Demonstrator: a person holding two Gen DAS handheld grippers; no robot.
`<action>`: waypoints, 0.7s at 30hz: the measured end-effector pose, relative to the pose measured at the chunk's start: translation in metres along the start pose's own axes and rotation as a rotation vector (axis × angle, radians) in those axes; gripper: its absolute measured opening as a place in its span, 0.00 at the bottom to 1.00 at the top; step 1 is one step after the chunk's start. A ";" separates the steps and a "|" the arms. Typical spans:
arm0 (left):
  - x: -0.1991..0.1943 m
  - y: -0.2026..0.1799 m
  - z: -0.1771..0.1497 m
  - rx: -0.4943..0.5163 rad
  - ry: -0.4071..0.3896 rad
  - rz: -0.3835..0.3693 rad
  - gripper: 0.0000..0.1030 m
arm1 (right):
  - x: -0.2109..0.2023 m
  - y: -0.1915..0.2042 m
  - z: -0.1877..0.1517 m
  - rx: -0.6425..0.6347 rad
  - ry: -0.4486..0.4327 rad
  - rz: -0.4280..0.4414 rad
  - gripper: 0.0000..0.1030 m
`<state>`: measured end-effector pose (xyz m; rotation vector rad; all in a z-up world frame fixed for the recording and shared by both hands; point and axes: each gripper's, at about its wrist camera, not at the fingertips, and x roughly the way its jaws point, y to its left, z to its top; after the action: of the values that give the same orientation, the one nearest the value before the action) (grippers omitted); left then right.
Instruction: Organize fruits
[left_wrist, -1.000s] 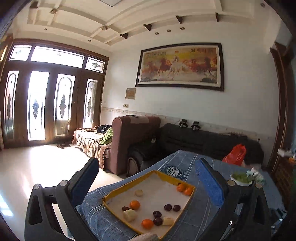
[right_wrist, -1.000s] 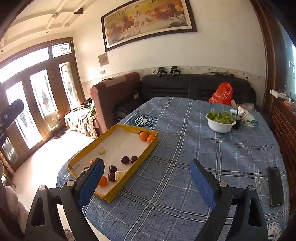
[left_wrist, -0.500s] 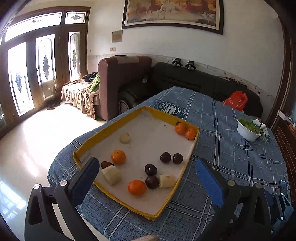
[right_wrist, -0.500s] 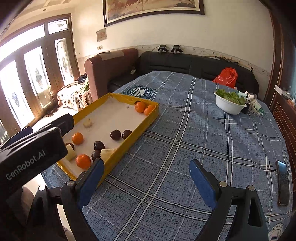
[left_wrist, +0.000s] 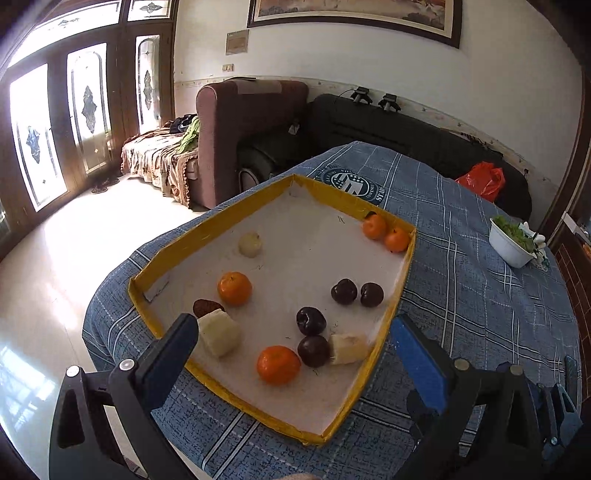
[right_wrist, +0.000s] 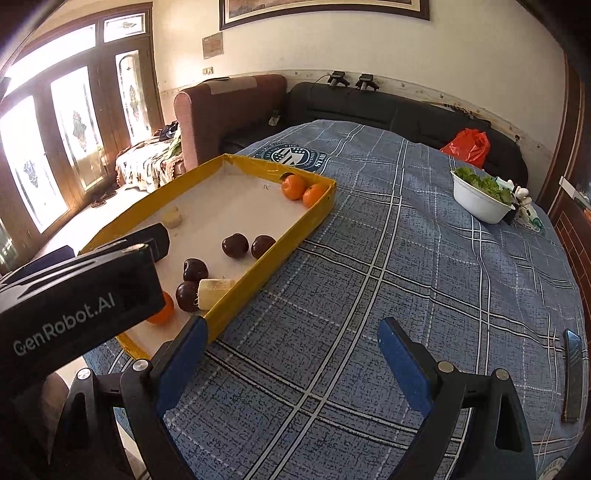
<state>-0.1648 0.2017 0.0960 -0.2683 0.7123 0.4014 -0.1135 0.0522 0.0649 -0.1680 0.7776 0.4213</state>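
While both are held above the blue-clothed table (right_wrist: 369, 258), the left gripper (left_wrist: 291, 347) and right gripper (right_wrist: 291, 343) are kept wide apart, with nothing grasped or touched. The fruits are scattered in the yellow tray (left_wrist: 351, 201), whose long axis is directed away toward the sofa (left_wrist: 251, 122)

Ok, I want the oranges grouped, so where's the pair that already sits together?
In the left wrist view the two oranges touch each other in the far right corner of the yellow tray, beyond the dark plums.
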 end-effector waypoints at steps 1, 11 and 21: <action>0.001 0.001 0.000 -0.002 0.004 0.001 1.00 | 0.001 0.001 0.000 -0.001 0.002 0.000 0.93; 0.011 0.007 0.001 -0.015 0.037 -0.002 1.00 | 0.015 0.011 0.002 -0.019 0.031 0.013 0.93; 0.022 0.008 0.001 -0.018 0.065 -0.005 1.00 | 0.026 0.013 0.004 -0.017 0.055 0.018 0.93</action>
<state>-0.1528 0.2147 0.0806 -0.3015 0.7715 0.3958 -0.1000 0.0729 0.0491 -0.1890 0.8308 0.4413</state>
